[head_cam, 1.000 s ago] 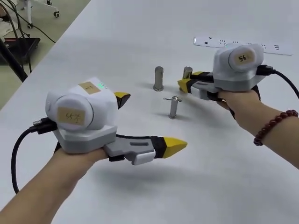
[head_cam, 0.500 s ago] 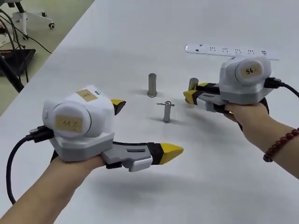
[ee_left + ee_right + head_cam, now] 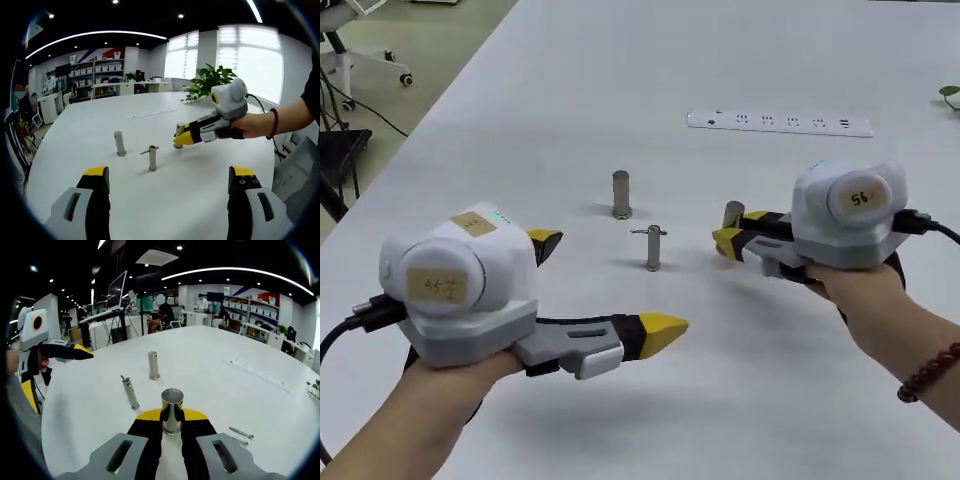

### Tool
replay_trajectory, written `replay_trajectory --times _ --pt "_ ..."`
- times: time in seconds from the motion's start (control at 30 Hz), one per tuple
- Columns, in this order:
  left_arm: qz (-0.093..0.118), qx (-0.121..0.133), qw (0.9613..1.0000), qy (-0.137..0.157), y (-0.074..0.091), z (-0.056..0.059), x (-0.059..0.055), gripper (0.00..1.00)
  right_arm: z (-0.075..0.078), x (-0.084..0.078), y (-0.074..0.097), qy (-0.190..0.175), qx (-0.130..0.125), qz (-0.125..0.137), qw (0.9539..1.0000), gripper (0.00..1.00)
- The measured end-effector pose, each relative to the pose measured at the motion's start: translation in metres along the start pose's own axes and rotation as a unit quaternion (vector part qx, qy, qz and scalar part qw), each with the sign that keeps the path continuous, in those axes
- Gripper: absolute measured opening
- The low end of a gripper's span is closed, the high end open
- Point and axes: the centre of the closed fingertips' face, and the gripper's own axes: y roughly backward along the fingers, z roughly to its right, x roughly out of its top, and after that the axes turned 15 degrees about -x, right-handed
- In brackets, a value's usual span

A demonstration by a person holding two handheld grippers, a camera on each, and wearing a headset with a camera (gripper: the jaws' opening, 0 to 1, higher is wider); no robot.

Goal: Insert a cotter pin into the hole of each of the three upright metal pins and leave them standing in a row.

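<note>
Steel and upright, the unpinned metal pin [image 3: 171, 401] sits clamped in the right tool [image 3: 170, 421], loose cotter pins [image 3: 241, 432] lying flat on the bench [image 3: 280, 405] just to its right in that tool's view, far from the wide-open, empty left tool [image 3: 169, 175].

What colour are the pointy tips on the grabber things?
Bright yellow, with black just behind. The left gripper shows it best in the head view.
</note>
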Motion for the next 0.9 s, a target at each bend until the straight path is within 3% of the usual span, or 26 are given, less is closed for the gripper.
replay_trajectory --times 0.23,0.7,0.9 --pt "0.003 0.001 1.0000 -0.004 0.000 0.002 0.000 0.99 -0.010 -0.004 0.015 -0.004 -0.003 -0.001 1.0000 0.08" --pt "-0.010 -0.004 0.9999 -0.011 -0.003 0.004 -0.006 0.97 -0.022 -0.017 0.022 -0.003 -0.009 -0.003 1.0000 0.08" --pt "-0.008 -0.008 0.9999 -0.010 -0.004 0.004 -0.006 0.96 -0.024 -0.025 0.023 0.003 -0.029 -0.010 0.9995 0.08"
